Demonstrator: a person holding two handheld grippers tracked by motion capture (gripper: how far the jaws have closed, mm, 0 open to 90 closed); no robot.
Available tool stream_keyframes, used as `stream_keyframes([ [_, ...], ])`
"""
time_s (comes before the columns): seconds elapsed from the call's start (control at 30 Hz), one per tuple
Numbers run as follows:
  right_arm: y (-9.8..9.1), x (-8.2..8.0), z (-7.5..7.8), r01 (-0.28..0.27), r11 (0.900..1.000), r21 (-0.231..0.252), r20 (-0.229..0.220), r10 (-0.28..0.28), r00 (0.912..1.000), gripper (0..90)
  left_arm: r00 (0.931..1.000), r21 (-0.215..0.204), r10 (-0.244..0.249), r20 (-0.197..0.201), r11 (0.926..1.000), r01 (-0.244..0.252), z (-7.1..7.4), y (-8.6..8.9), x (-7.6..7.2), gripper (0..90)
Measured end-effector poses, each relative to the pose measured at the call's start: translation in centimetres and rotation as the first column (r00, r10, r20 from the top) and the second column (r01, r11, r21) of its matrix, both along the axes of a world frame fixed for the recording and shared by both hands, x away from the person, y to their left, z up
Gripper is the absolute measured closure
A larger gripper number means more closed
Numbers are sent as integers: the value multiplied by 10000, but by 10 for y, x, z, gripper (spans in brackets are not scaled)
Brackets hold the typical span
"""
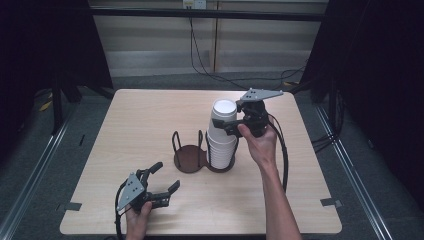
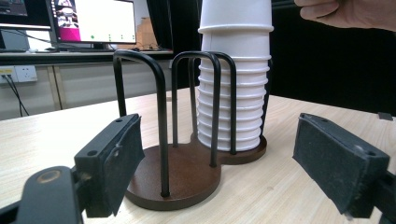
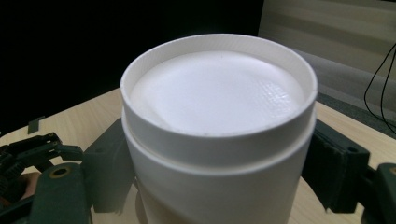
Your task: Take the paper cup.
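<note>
A tall stack of white paper cups (image 1: pixel 222 134), nested upside down, is seated in the right-hand bay of a dark brown double-disc holder with black wire hoops (image 1: pixel 192 156); the holder is placed near the middle of a light wooden table (image 1: pixel 145 125); the left-hand bay of the holder is seen without cups in the left gripper view

The right gripper (image 1: pixel 231 124) is held level at the upper part of the stack; its black jaws are set on either side of the cup just under the top one, and in the right gripper view the pads are seen lying against the white wall on both sides; the jaws are thus pinched on the cup stack; the flat white base of the topmost cup (image 3: pixel 217 91) is turned upward in that view

The left gripper (image 1: pixel 166 177) is held low over the near left part of the table, well apart from the holder and pointed toward it; its jaws are spread, with nothing between the foam-faced pads (image 2: pixel 123 161); the holder (image 2: pixel 187 175) and the stack (image 2: pixel 233 74) are seen beyond them, untouched by this gripper
</note>
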State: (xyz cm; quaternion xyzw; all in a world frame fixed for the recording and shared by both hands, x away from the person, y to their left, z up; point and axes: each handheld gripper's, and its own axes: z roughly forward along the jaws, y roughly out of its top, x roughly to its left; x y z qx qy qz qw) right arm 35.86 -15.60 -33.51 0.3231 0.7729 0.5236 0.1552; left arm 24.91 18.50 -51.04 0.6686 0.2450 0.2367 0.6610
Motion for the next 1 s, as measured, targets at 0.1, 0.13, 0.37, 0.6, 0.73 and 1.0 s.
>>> stream_keyframes([
  [0.1,0,-2,3,43,10000,27,152,-43,9999,204,10000,2,-1,-1,10000,1,0,0,0,157],
  [0.13,0,-2,4,40,10000,72,158,-42,9999,205,10000,-1,-2,-2,10000,2,0,0,0,157],
  [0.37,-7,-6,7,176,9985,517,555,-205,9982,206,10000,1,-1,-1,10000,1,0,0,0,157],
  [0.6,-11,-9,12,193,9942,1060,775,-276,9966,208,10000,2,-2,0,10000,2,0,0,0,157],
  [0.73,-13,-10,13,200,9927,1194,812,-299,9963,209,10000,-13,15,-9,10000,-15,0,0,0,157],
  [1.0,-18,-13,17,164,9858,1673,1020,-338,9942,211,10000,2,-1,-2,10000,1,0,0,0,157],
])
